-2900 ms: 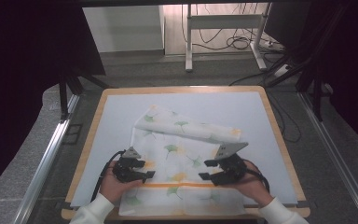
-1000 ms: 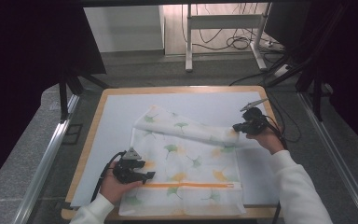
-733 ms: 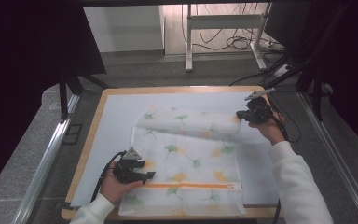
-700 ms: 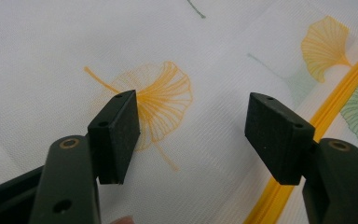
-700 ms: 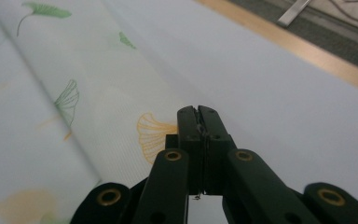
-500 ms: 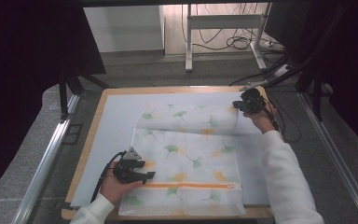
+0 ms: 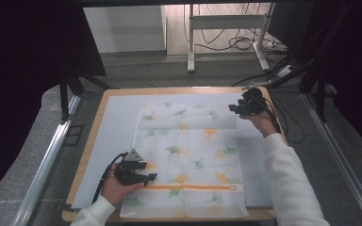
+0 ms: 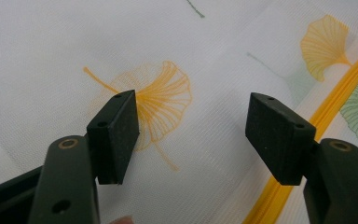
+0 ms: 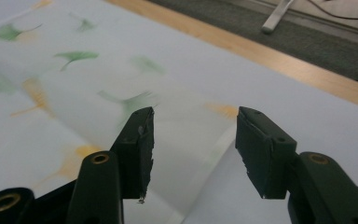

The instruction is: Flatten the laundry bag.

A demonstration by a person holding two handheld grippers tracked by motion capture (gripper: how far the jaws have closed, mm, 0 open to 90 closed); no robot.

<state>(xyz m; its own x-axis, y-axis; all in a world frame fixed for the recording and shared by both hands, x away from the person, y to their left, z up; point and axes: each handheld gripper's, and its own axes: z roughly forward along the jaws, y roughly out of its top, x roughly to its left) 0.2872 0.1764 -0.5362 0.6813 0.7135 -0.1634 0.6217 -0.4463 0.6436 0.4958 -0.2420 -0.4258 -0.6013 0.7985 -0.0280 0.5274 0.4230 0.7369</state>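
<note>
A white cloth point(image 7: 188, 155) printed with green and orange ginkgo leaves lies spread flat on the pale sheet point(image 7: 115, 136) that covers the wooden-edged table point(image 7: 92, 141), and it reaches from the table's far half down to the near edge. An orange stripe point(image 7: 188, 187) crosses the cloth close to its near end. No brand, label or writing can be read on the cloth or on the grippers. The left gripper point(image 7: 143, 178) rests on the cloth's near left part, just above the stripe, held by the person's left hand point(image 7: 115, 188); in the left gripper view its black jaws stand wide apart with nothing between them, over an orange leaf print point(image 8: 161, 102) and with the stripe running beside the right-hand jaw. The right gripper point(image 7: 233, 108) is at the cloth's far right corner, in the right hand point(image 7: 259, 120) with a white sleeve point(image 7: 287, 183) behind it; in the right gripper view its jaws are also parted and grip nothing, with the cloth's edge lying below the gap between them. Beyond the table a dark floor point(image 7: 169, 70) carries cables and a metal stand point(image 7: 226, 23)
</note>
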